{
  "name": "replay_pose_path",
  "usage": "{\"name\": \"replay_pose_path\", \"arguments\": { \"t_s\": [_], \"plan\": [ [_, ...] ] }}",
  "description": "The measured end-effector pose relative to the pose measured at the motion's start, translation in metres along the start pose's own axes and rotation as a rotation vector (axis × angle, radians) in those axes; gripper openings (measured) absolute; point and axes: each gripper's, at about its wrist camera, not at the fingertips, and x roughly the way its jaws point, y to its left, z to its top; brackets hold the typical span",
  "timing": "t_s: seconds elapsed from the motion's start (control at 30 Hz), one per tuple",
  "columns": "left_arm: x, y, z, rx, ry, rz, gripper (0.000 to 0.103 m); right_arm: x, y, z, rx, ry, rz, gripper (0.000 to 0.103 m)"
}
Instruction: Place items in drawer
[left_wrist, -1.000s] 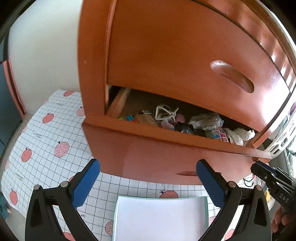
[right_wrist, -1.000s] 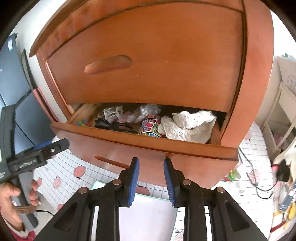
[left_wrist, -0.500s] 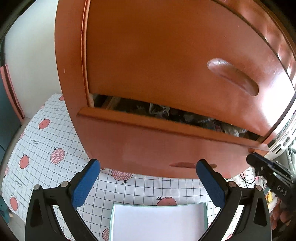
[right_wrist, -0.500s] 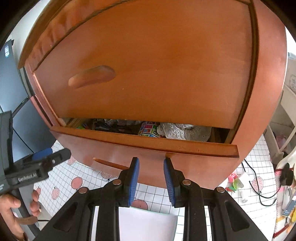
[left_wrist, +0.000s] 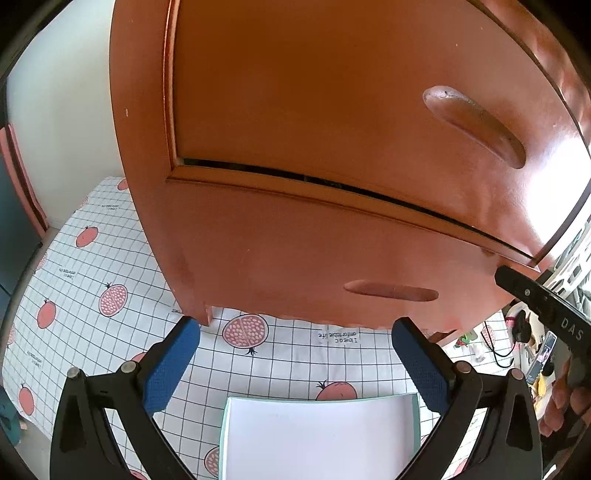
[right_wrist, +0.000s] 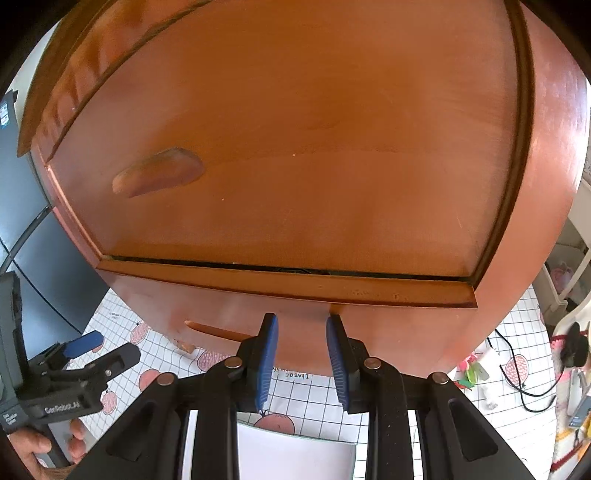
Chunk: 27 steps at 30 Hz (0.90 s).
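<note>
Right wrist view: right gripper (right_wrist: 302, 360) pressing lower drawer (right_wrist: 388, 328) nearly flush, jaws narrowly parted, empty | left gripper (left_wrist: 295, 363) gaping wide, empty | next: finishing push, then withdrawing.

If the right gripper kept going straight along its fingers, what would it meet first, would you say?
Most likely the front of the lower drawer: the right gripper points squarely at that wooden panel, with its fingertips already close to it or touching it. Depth is hard to judge here.
</note>
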Motion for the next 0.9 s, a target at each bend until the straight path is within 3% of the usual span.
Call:
{"name": "replay_pose_path", "arguments": {
  "t_s": [0.13,0.3,0.6,0.9],
  "plan": [
    [-0.004,0.001,-0.006,-0.002,0.0,0.001,0.103,-0.004,0.0,-0.008,0.036,0.004,0.0,0.031],
    [-0.014,0.001,-0.02,-0.008,-0.002,0.009,0.103,-0.019,0.007,-0.026,0.04,0.003,-0.002,0.063],
    [-0.044,0.007,-0.035,-0.017,-0.038,0.014,0.103,-0.057,0.029,-0.059,0.011,-0.012,-0.013,0.098],
    [-0.075,0.014,-0.057,-0.005,-0.074,0.012,0.103,-0.099,0.048,-0.09,-0.032,-0.035,-0.037,0.103]
  ]
}}
